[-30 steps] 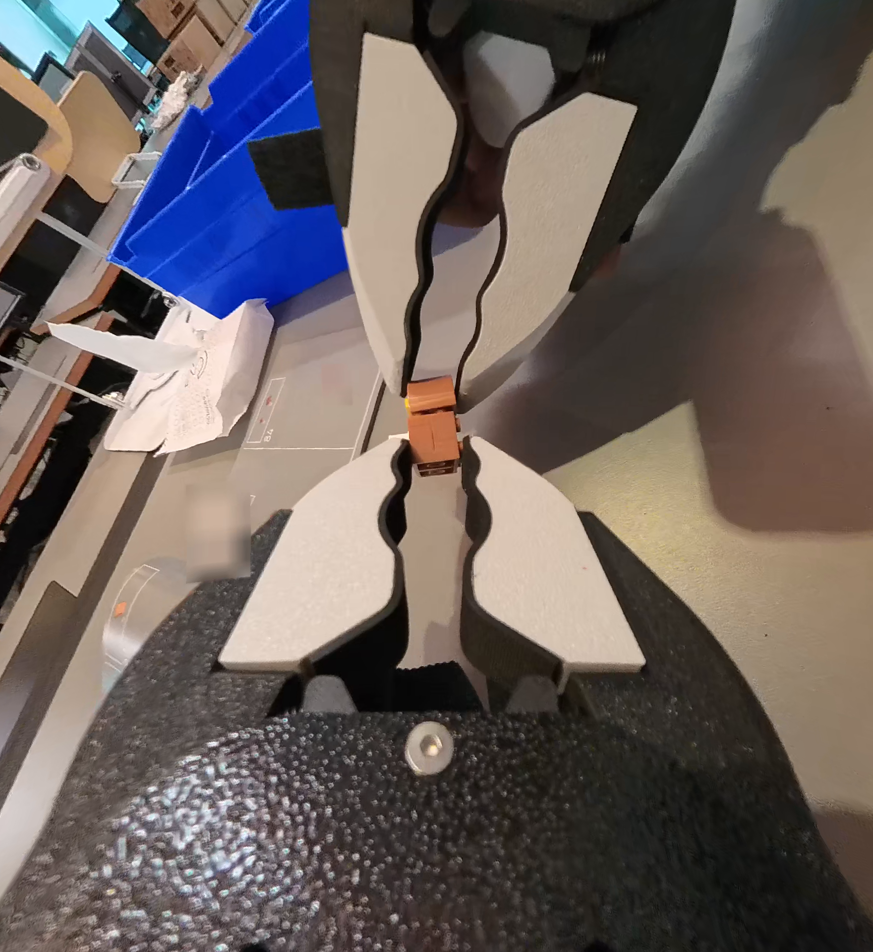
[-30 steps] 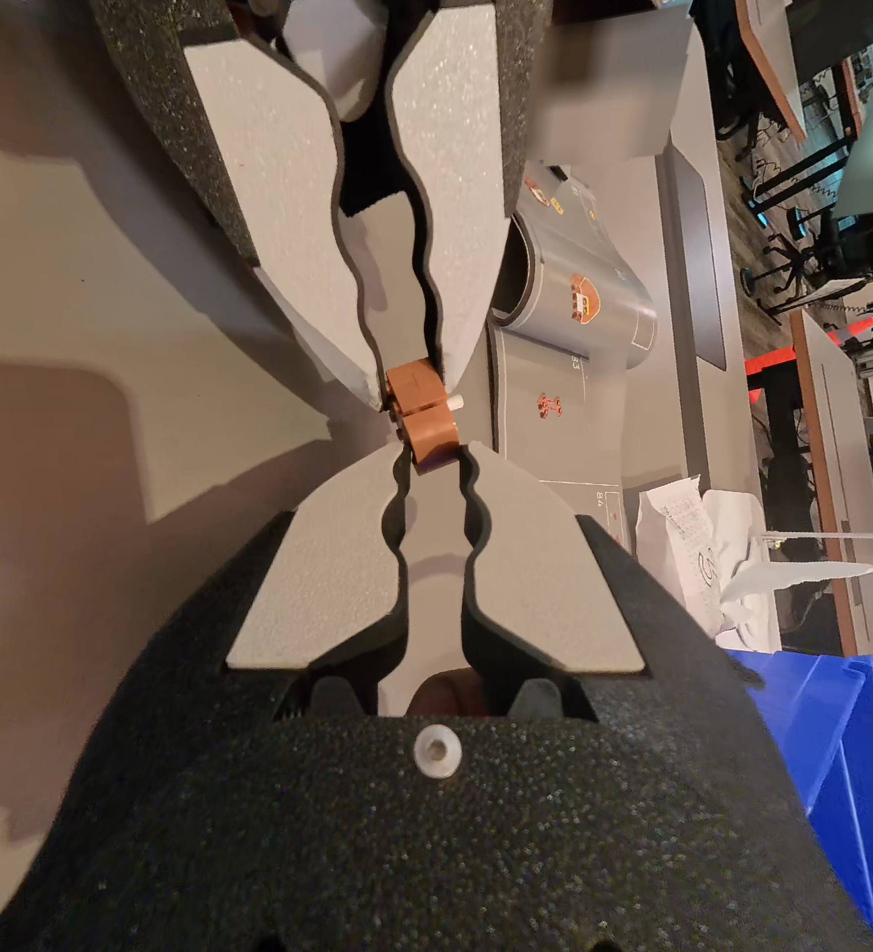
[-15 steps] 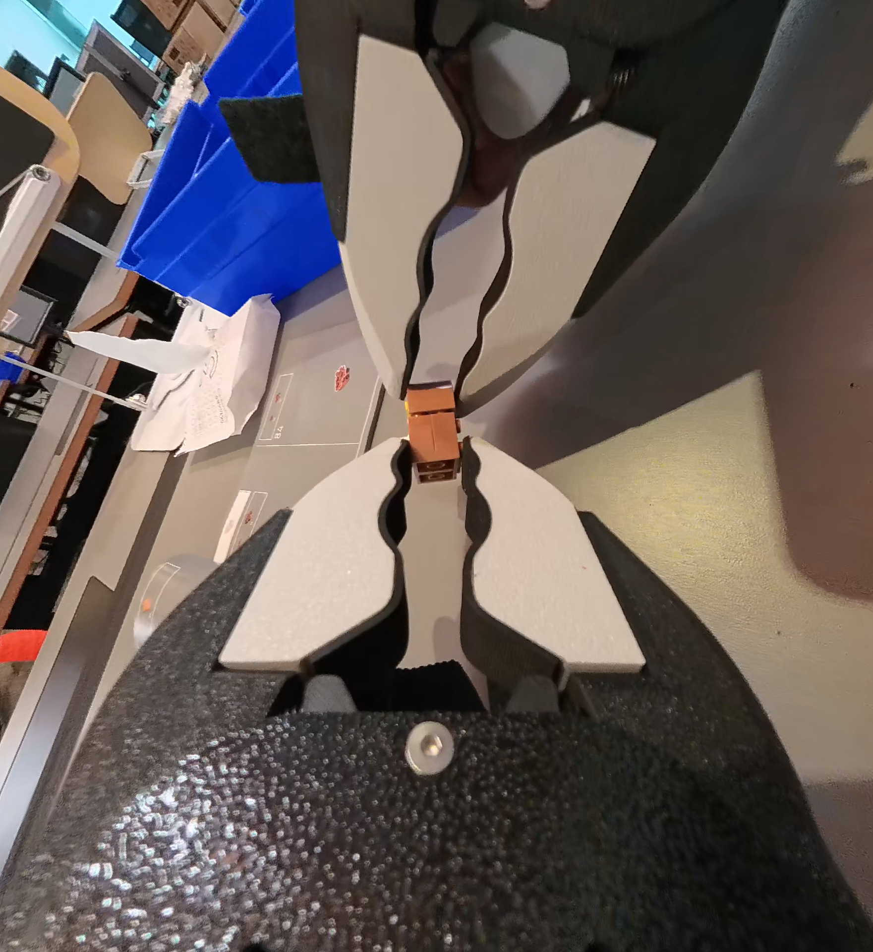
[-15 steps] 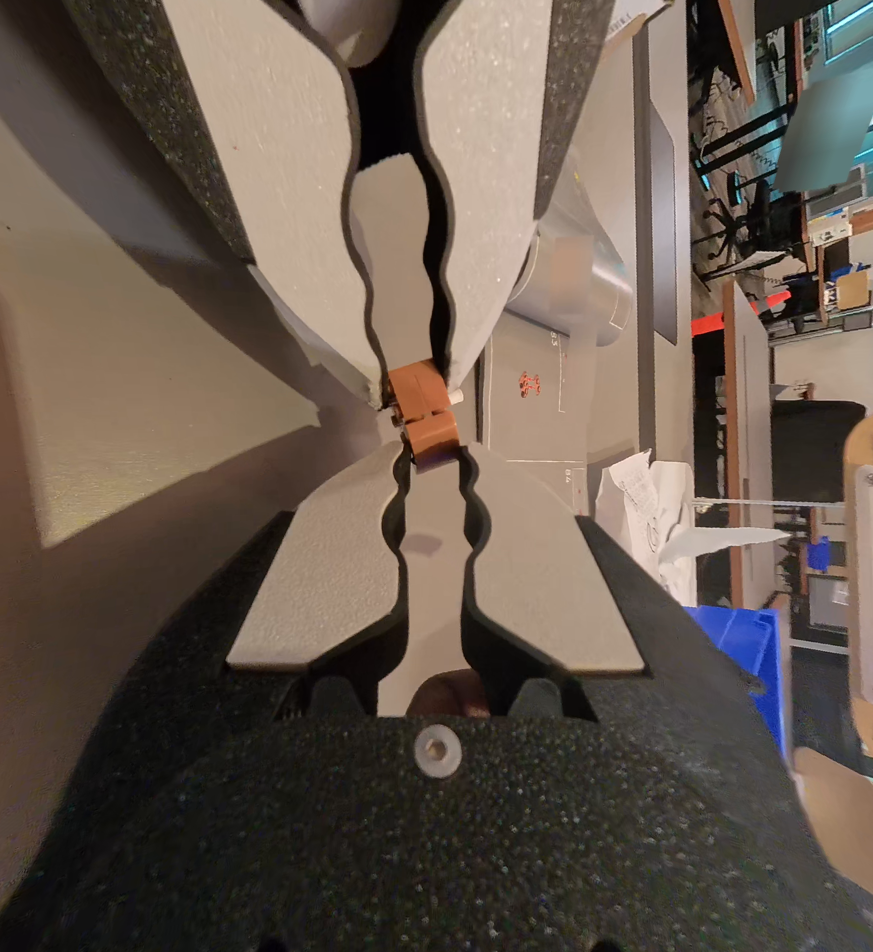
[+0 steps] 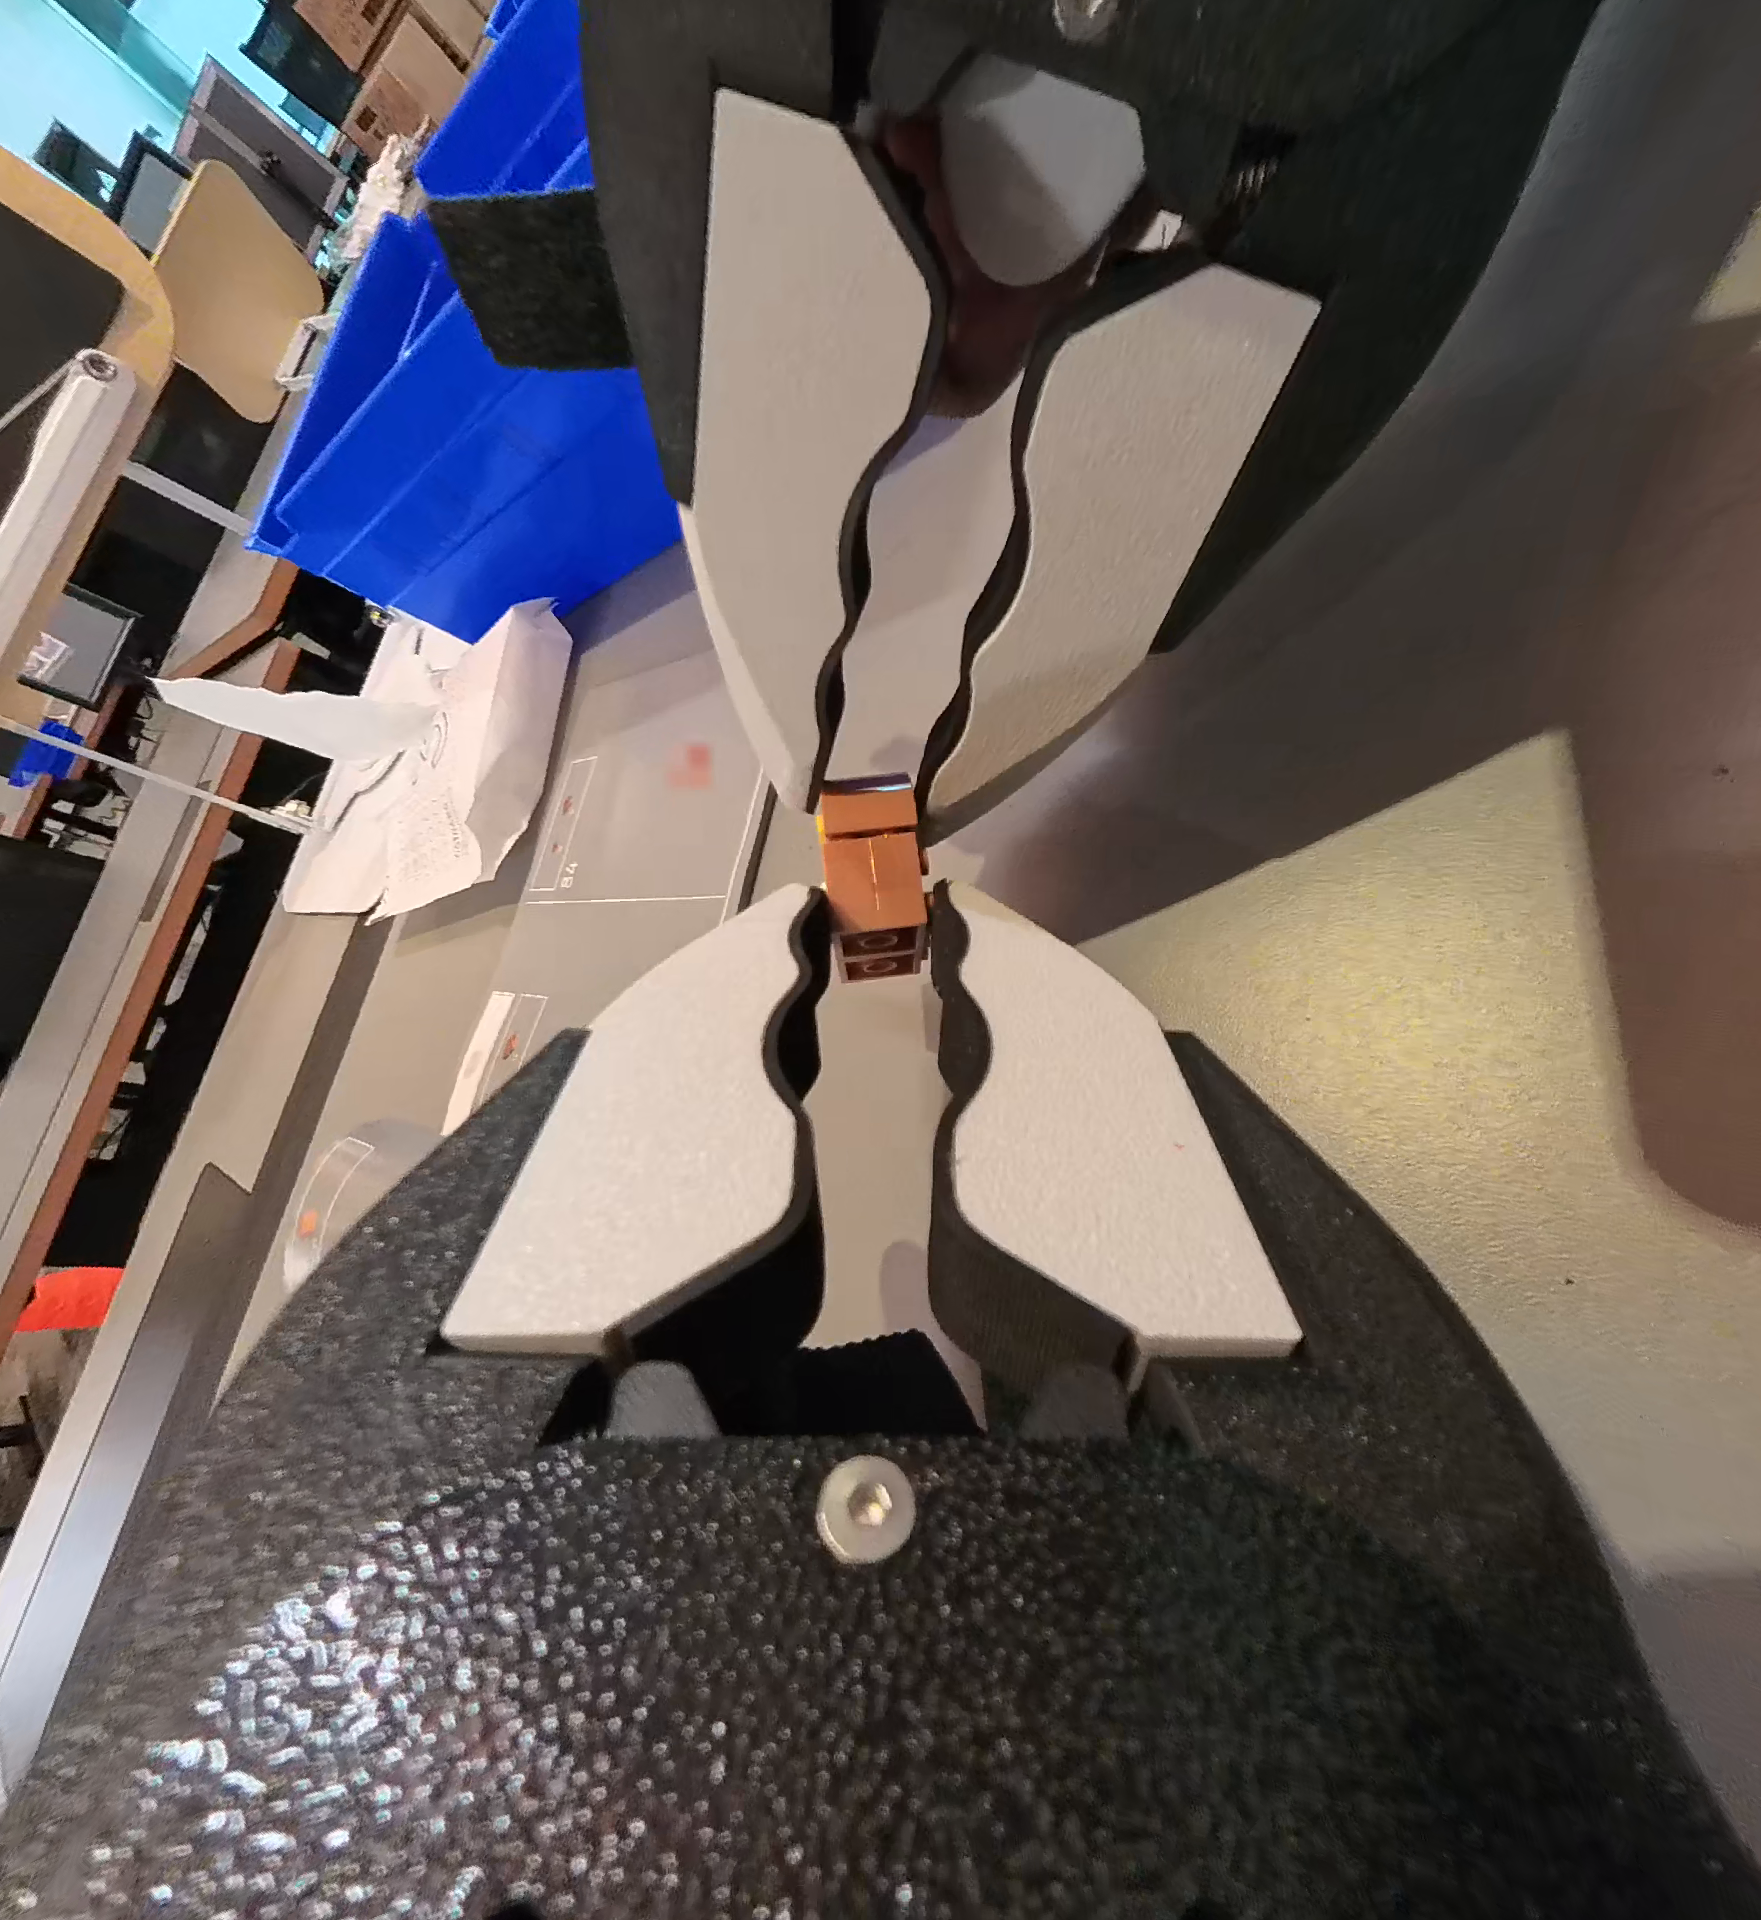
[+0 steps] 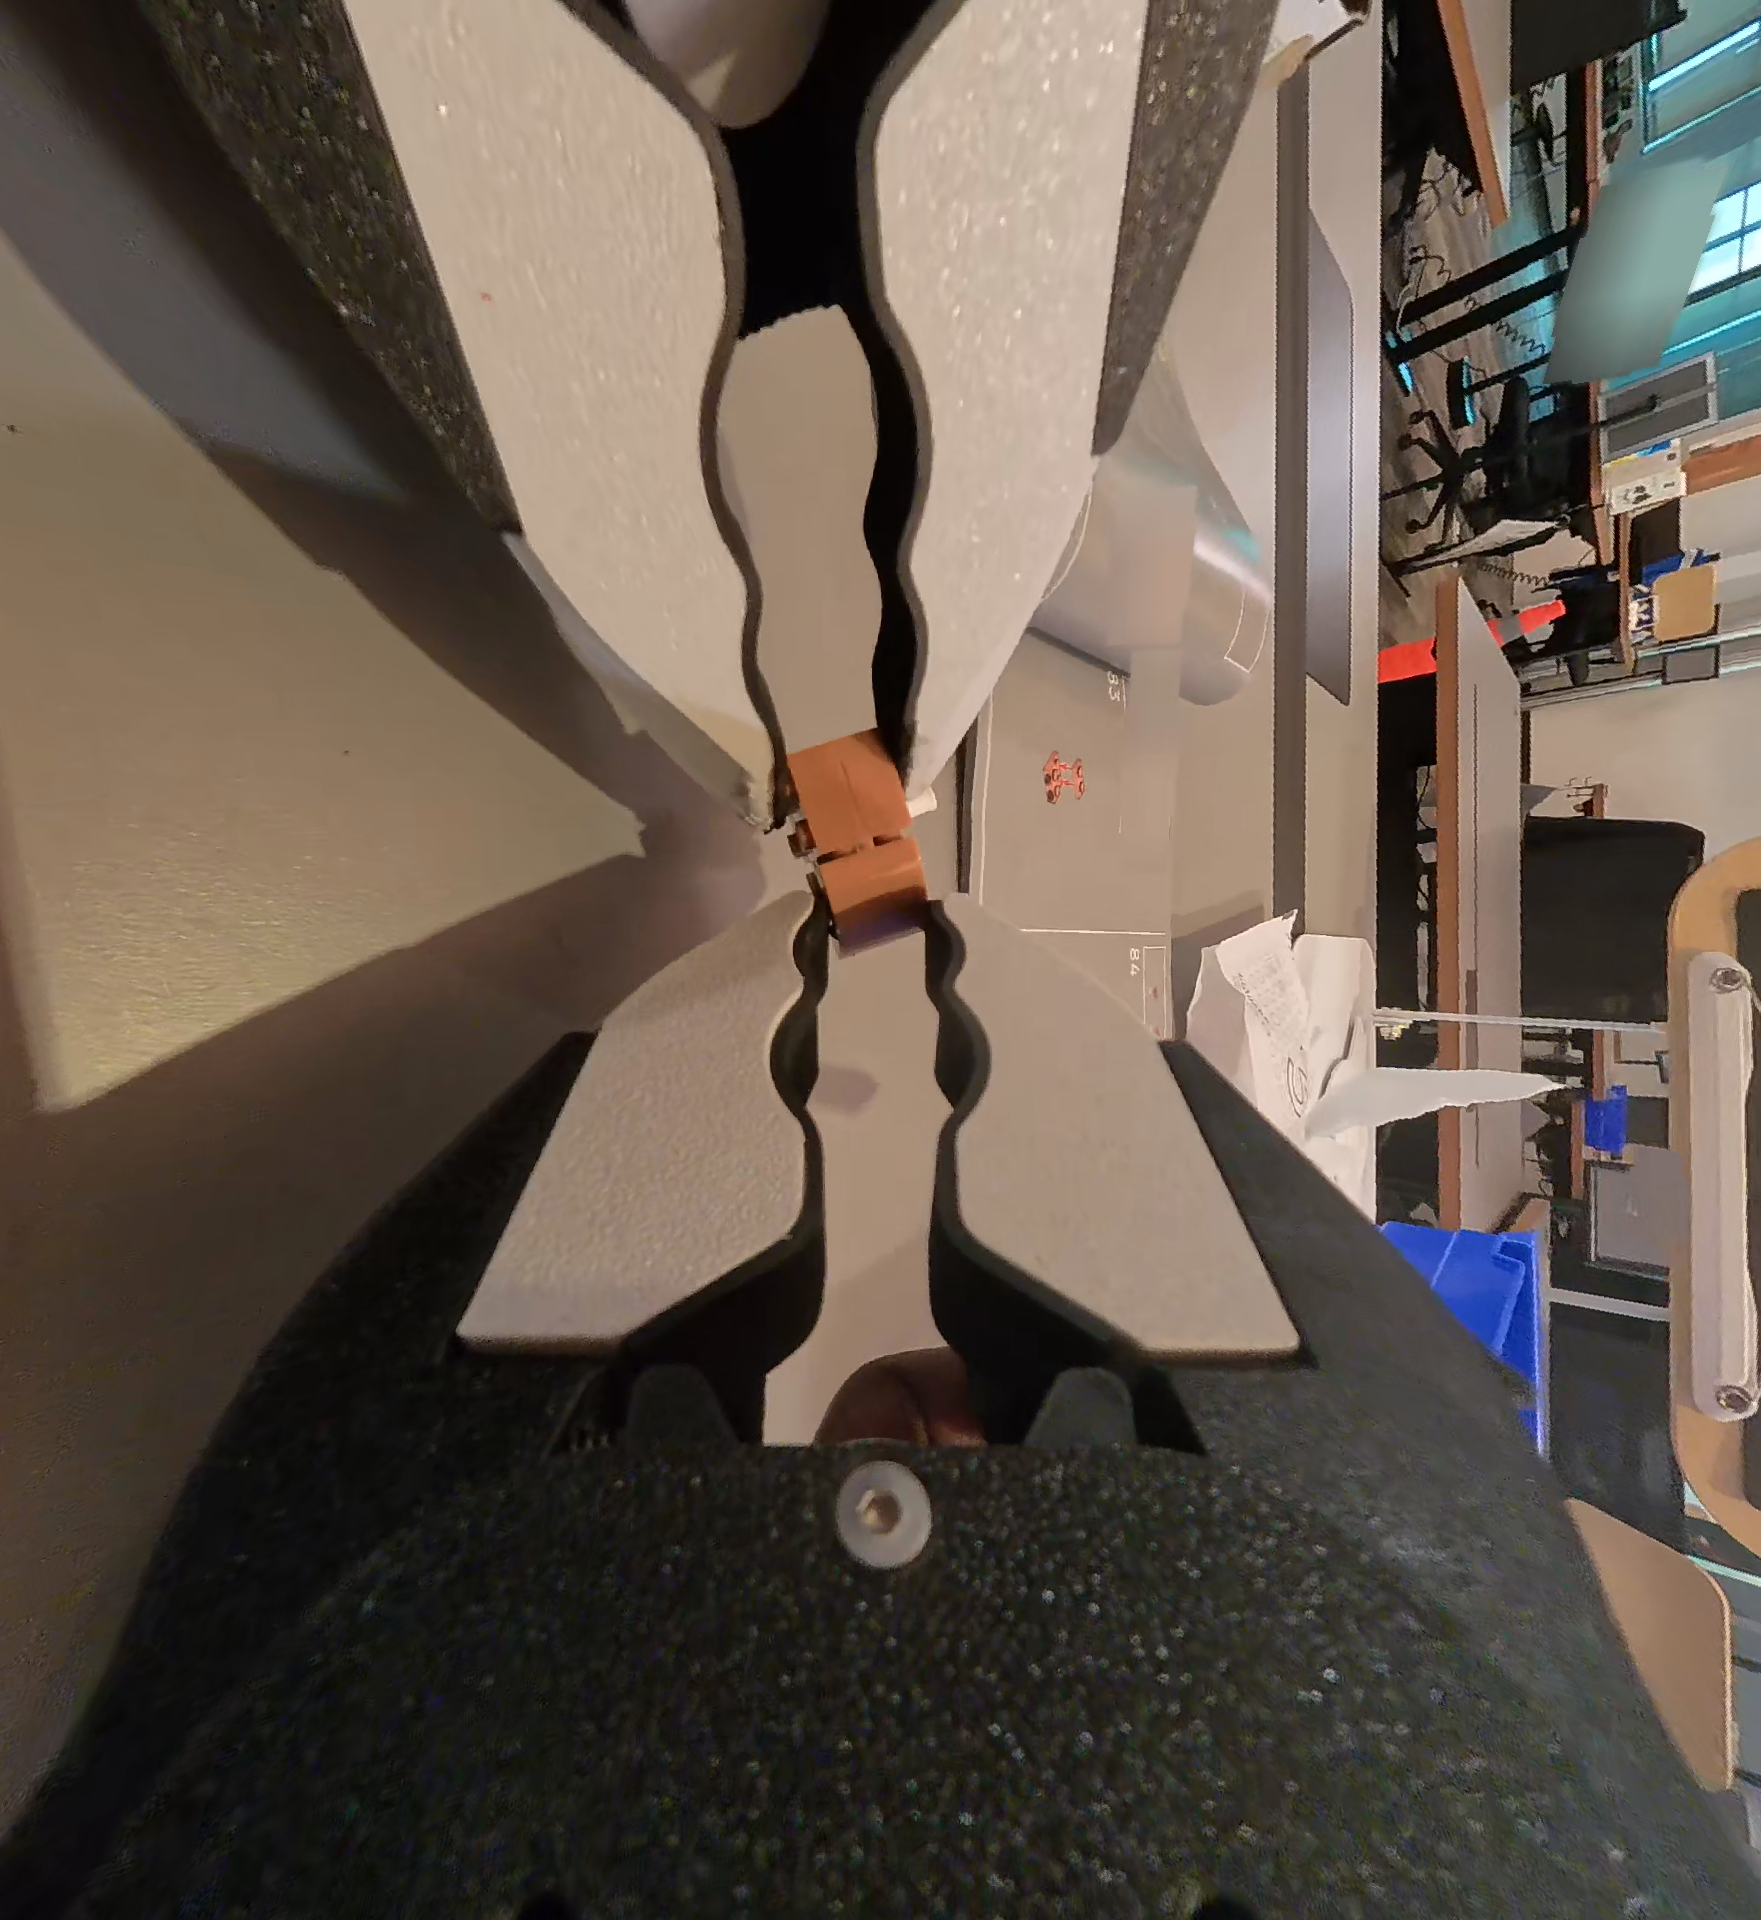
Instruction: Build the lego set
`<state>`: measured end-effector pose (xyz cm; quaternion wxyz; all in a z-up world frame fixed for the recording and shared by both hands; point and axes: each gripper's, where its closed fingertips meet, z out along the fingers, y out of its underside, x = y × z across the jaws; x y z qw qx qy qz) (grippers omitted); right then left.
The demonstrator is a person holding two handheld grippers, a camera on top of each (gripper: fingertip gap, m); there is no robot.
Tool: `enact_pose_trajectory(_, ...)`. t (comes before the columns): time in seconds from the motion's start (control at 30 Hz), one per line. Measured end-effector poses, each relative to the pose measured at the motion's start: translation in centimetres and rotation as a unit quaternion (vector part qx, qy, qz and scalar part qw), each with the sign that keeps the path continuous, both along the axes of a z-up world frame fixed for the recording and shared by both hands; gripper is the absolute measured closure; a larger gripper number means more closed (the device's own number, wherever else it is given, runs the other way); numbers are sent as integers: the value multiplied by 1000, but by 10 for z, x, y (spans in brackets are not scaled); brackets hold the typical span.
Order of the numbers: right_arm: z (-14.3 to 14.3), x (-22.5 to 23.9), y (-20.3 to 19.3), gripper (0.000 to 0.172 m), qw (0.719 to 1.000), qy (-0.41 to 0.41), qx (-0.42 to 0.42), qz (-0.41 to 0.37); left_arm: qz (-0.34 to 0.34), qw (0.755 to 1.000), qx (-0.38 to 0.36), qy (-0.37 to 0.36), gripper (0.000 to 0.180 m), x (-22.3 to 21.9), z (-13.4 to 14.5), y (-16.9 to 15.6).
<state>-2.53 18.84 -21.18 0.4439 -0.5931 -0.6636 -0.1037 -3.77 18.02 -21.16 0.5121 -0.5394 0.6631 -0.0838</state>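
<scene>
Tabletop [image 5: 1375, 987], pale and matte, spans both wrist views, with a grey printed mat [image 5: 647, 831] along its far side. Blue bins [image 5: 460, 416] stand beyond the mat, crumpled white paper [image 5: 440, 790] lying just in front of them. Left gripper [image 5: 876, 935] and right gripper [image 6: 871, 930] face each other tip to tip above the table, each with jaws narrowed to a small gap. Left gripper's pads press on a brown double brick [image 5: 876, 883]; right gripper's pads press on a brown single brick [image 6: 865, 878]. The two brick pieces meet end to end between the opposing fingertips, with a slight seam visible between them.
</scene>
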Motion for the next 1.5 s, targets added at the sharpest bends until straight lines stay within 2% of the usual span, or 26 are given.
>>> enact_pose_trajectory(0.27,1,0,-1,155,1000,1,-3,5,-4,999,33,10,162,0,2,-2)
enact_pose_trajectory(0.63,2,-1,0,155,1000,-9,21,-8,0,999,33,2,162,1,4,-2)
enact_pose_trajectory(1.17,4,-1,1,155,999,18,4,-43,9,999,42,-12,162,2,7,-1)
enact_pose_trajectory(1.5,7,-3,-1,155,999,8,28,-20,-7,999,42,-31,162,2,11,-3)
